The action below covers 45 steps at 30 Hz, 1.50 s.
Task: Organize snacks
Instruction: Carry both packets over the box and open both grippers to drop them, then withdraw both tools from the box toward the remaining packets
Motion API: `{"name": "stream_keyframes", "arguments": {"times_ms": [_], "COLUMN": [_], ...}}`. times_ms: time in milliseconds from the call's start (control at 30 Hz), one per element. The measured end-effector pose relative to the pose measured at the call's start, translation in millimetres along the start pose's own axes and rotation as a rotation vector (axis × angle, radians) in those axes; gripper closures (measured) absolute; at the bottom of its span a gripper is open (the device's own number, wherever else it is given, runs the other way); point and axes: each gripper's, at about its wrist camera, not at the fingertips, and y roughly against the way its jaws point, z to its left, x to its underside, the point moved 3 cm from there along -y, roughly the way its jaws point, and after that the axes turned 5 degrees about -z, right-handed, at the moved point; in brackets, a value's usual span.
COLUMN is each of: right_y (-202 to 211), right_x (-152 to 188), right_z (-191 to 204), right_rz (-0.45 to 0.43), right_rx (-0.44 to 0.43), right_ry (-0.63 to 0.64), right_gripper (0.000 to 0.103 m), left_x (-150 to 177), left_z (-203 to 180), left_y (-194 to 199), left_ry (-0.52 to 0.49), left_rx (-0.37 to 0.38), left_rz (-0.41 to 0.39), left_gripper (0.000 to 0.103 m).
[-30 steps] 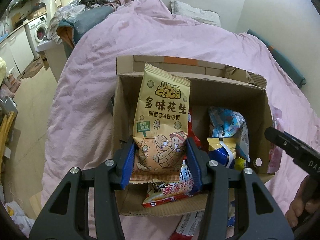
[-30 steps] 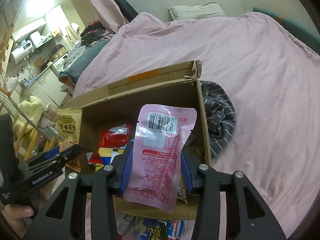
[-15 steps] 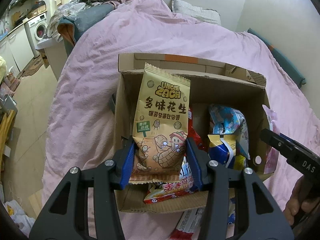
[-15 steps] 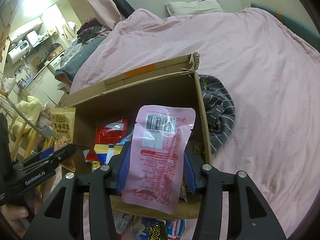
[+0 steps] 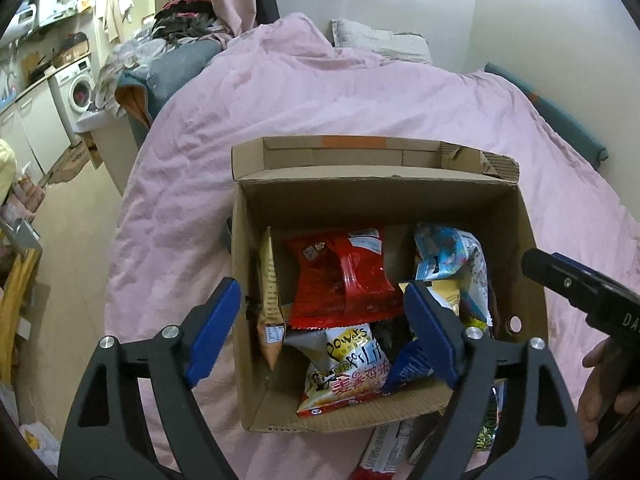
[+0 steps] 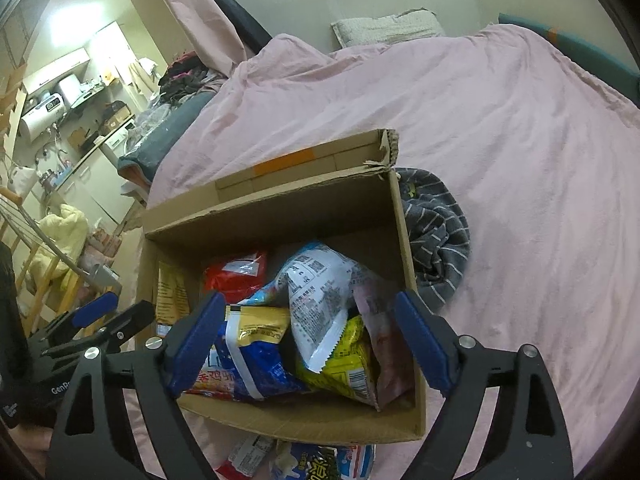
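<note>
We are looking at a cardboard box (image 5: pixel 524 240) of matt, rough brown paperboard with a torn corrugated edge. Glossy, crinkled plastic film is shining on the red snack bag (image 5: pixel 344 276) and the white-blue packet (image 6: pixel 320 292). Soft, wrinkled pink cotton-like cloth is covering the bed (image 6: pixel 520 128); a striped knit cloth (image 6: pixel 436 236) is looking matt.

Right gripper (image 6: pixel 308 340) jaws opening, empty, above snack-filled cardboard box (image 6: pixel 280 208)

The left black two-finger gripper with blue pads (image 5: pixel 322 330) tilts downward, its jaws opening and gripping nothing; the right black two-finger gripper with blue pads (image 6: pixel 306 340) tilts likewise, jaws opening, empty; a bare hand (image 5: pixel 600 396) grips its handle.
</note>
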Motion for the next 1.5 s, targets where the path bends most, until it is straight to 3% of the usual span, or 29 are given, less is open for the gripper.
{"name": "stream_keyframes", "arguments": {"times_ms": [533, 1000, 1500], "right_y": [6.0, 48.4, 71.3], "right_x": [-2.5, 13.8, 45.0], "right_z": [-5.5, 6.6, -6.1], "right_rz": [-0.006, -0.030, 0.005], "right_rx": [0.015, 0.012, 0.030], "right_ry": [-0.020, -0.025, -0.106], "right_gripper": [0.014, 0.014, 0.014], "left_x": [9.2, 15.1, 49.7], "left_z": [-0.6, -1.0, 9.7], "left_y": [4.4, 42.3, 61.0], "left_ry": [-0.023, -0.058, -0.004], "left_rx": [-0.002, 0.004, 0.017], "left_rz": [0.013, -0.037, 0.020], "left_gripper": [0.021, 0.021, 0.021]}}
